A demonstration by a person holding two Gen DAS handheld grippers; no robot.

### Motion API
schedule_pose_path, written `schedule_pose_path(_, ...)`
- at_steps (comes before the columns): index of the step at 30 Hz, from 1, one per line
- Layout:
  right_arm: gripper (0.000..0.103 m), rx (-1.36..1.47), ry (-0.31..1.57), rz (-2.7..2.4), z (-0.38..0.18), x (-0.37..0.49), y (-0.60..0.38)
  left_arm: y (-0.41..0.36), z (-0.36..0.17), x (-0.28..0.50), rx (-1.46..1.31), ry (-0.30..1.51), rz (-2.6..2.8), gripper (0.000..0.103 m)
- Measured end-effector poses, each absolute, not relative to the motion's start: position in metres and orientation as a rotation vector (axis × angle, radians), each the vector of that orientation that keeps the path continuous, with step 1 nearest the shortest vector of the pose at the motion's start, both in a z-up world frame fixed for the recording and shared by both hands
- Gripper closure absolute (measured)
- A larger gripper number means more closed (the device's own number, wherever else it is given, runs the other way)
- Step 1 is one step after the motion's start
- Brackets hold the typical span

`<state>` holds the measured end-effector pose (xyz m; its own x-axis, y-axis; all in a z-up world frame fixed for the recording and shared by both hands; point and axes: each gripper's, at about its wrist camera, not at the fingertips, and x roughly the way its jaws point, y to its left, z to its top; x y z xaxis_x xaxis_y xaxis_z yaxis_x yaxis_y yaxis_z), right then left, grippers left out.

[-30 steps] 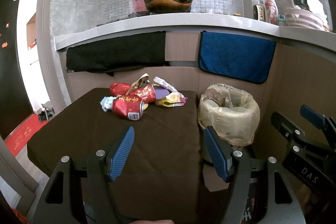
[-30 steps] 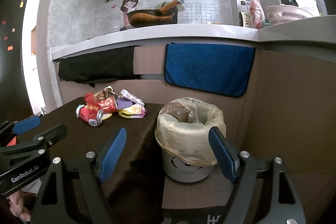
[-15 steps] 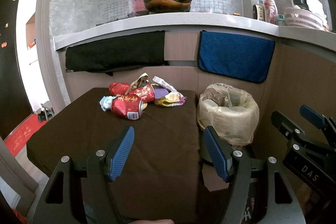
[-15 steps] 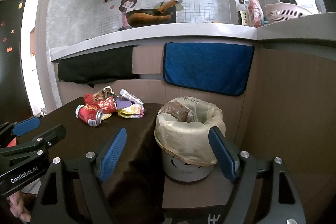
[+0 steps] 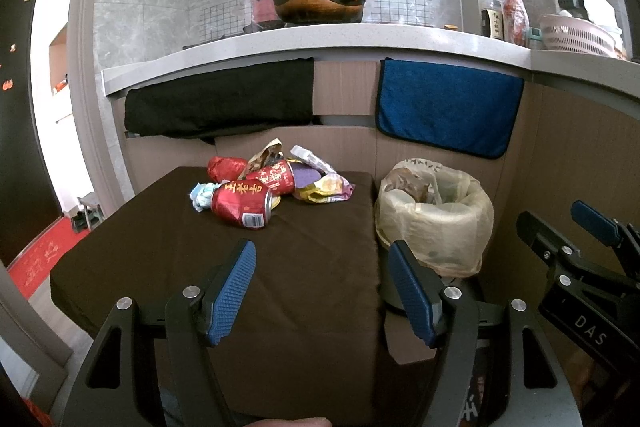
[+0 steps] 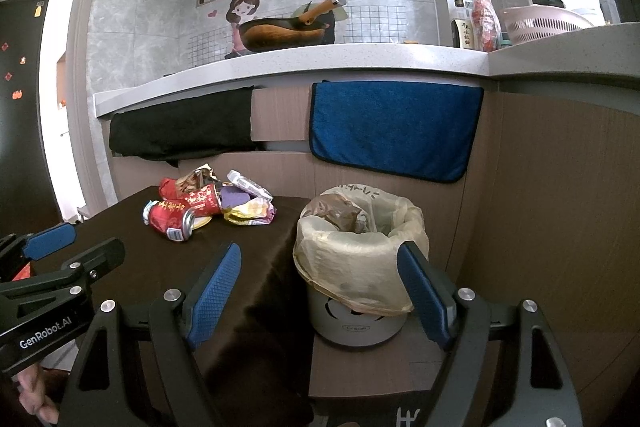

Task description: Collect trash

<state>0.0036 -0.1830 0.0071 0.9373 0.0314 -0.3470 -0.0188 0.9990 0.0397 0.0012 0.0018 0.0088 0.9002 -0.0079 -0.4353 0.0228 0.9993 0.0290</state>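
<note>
A pile of trash lies at the far end of the dark brown table (image 5: 160,251): a red can (image 5: 240,203) on its side in front, a second red can (image 5: 274,177) behind it, a red wrapper (image 5: 224,167), and crumpled wrappers (image 5: 324,185). The pile also shows in the right wrist view (image 6: 208,203). A small bin lined with a yellowish bag (image 5: 434,215) stands right of the table (image 6: 360,259), some trash inside. My left gripper (image 5: 322,293) is open and empty, hovering over the table's near part. My right gripper (image 6: 318,293) is open and empty, in front of the bin.
A counter edge (image 5: 320,47) runs above the table, with a black cloth (image 5: 220,103) and a blue towel (image 5: 448,107) hanging from it. A wok (image 5: 320,5), bottles and a pink basket (image 5: 576,37) stand on the counter. Wooden panels close the right side.
Both grippers have edged slightly forward; the trash pile and bin look a little closer. Jaws stay open. Nothing on the table has moved.
</note>
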Motion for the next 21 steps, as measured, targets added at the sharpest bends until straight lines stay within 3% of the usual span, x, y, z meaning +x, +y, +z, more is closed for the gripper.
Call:
schedule_pose_path(15, 0.025, 0.050, 0.360, 0.016, 0.003, 0.006, -0.189, -0.006, 0.007, 0.002, 0.021, 0.454, -0.025, 0.034)
schedule_pose_path(21, 0.025, 0.046, 0.351, 0.021, 0.004, 0.036, -0.184, 0.023, 0.006, 0.036, -0.005, 0.485, -0.030, 0.035)
